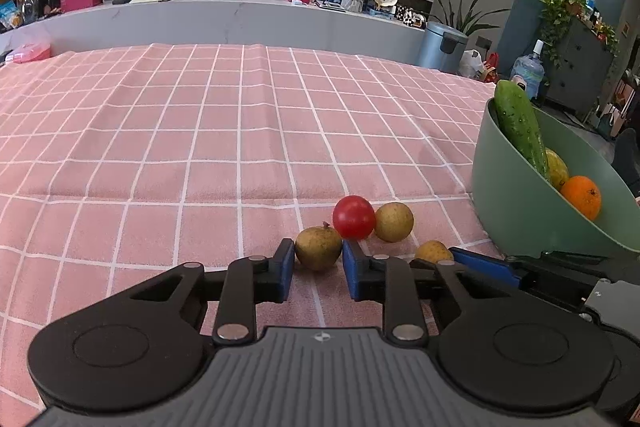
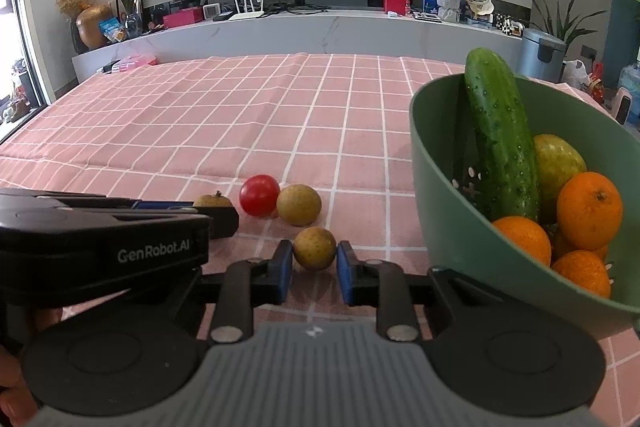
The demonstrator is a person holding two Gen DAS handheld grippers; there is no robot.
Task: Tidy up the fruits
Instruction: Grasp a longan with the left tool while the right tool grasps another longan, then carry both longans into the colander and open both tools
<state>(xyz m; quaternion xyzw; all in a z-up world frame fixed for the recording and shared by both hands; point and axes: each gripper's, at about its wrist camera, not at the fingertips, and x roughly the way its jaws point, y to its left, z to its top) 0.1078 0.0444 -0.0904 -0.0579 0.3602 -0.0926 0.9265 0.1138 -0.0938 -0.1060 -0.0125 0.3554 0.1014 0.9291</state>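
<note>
Left wrist view
- left gripper (image 1: pixel 319 269): your blue pads sit on both sides of the stemmed brown fruit (image 1: pixel 318 248); closed on it, contact looks flush on each flank.
- neighbours: red tomato (image 1: pixel 354 217) touches that fruit at its 1 o'clock; a second brown fruit (image 1: pixel 394 221) sits beside the tomato at 3 o'clock.
- lift advice: pull straight up first. Drag sideways and you likely roll the tomato.
- bowl: green bowl (image 1: pixel 516 211) at 3 o'clock of the cluster, cucumber (image 1: pixel 520 125) leaning on its rim, orange (image 1: pixel 582 195) inside.

Right wrist view
- right gripper (image 2: pixel 314 269): pads clamp the speckled brown fruit (image 2: pixel 315 248) near its widest part; closed on it.
- fruit position: on the pink checked cloth (image 2: pixel 200 131), apart from the tomato (image 2: pixel 259 195) and the other brown fruit (image 2: pixel 299 205) at its 11-12 o'clock.
- left tool: its black body crosses in at 9 o'clock, close by. Stagger the lifts so the two don't clip.
- drop target: bowl (image 2: pixel 444 211) at 2-3 o'clock, already crowded with cucumber (image 2: pixel 500 135) and oranges (image 2: pixel 588 209). Clear the rim, release low into the gap at the near wall; small round fruit will probably bounce.
</note>
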